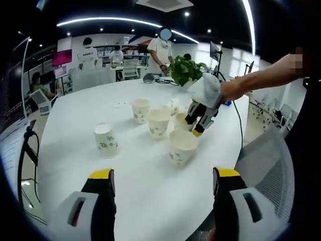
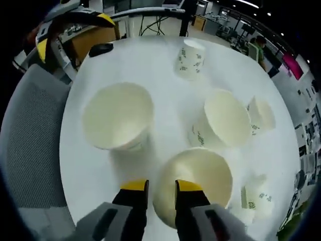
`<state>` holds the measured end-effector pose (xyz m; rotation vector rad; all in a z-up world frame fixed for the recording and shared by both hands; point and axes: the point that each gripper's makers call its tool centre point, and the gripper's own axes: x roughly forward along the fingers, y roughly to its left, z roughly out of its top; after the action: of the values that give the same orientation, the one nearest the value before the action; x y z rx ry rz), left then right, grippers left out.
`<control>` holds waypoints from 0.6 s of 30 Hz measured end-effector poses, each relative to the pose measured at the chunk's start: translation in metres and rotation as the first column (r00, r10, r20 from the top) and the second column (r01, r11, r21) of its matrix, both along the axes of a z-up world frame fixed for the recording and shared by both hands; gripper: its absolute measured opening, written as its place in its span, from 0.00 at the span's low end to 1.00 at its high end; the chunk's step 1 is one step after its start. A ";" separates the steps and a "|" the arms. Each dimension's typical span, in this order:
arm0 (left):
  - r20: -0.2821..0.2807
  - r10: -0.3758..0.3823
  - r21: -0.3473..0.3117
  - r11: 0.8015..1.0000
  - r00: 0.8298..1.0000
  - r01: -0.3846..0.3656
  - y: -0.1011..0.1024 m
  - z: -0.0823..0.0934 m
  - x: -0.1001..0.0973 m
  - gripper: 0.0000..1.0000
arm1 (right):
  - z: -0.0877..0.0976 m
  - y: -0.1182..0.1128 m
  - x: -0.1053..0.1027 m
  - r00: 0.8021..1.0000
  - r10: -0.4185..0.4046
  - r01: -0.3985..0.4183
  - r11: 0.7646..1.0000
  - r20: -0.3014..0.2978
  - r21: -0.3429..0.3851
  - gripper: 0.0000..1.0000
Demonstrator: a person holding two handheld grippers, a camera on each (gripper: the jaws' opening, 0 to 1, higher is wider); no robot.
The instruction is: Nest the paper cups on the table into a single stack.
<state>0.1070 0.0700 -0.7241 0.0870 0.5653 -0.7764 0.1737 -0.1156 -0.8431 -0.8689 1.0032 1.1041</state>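
Several white paper cups with green print stand loose on the round white table [image 1: 75, 165]. One cup [image 1: 106, 140] is upside down at the left, three cups [image 1: 140, 110] [image 1: 159, 122] [image 1: 183, 147] stand upright, and a further cup [image 1: 173, 105] lies on its side. My right gripper [image 1: 191, 126] reaches down onto a cup [image 1: 179, 119] behind them. In the right gripper view my right gripper [image 2: 161, 190] straddles that cup's [image 2: 200, 173] near rim, jaws a narrow gap apart, one outside and one inside. My left gripper [image 1: 164, 175] hovers wide open above the table's near side, holding nothing.
A grey mesh chair [image 1: 271, 170] [image 2: 30, 140] stands at the table's edge. A potted plant [image 1: 185, 70] sits at the far side, with people and desks behind it. A person's arm [image 1: 261, 78] holds the right gripper. The left gripper [image 2: 75, 32] shows beyond a wide-mouthed cup [image 2: 118, 118].
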 end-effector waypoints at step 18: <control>-0.032 -0.005 -0.014 1.000 0.999 0.005 -0.008 -0.011 -0.005 0.77 | 0.024 -0.009 -0.004 1.000 -0.005 0.005 1.000 0.000 0.030 0.00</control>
<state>0.1020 0.0620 -0.7355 0.0635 0.5909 -0.7875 0.1693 -0.1244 -0.8190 -0.8422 0.9860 1.1116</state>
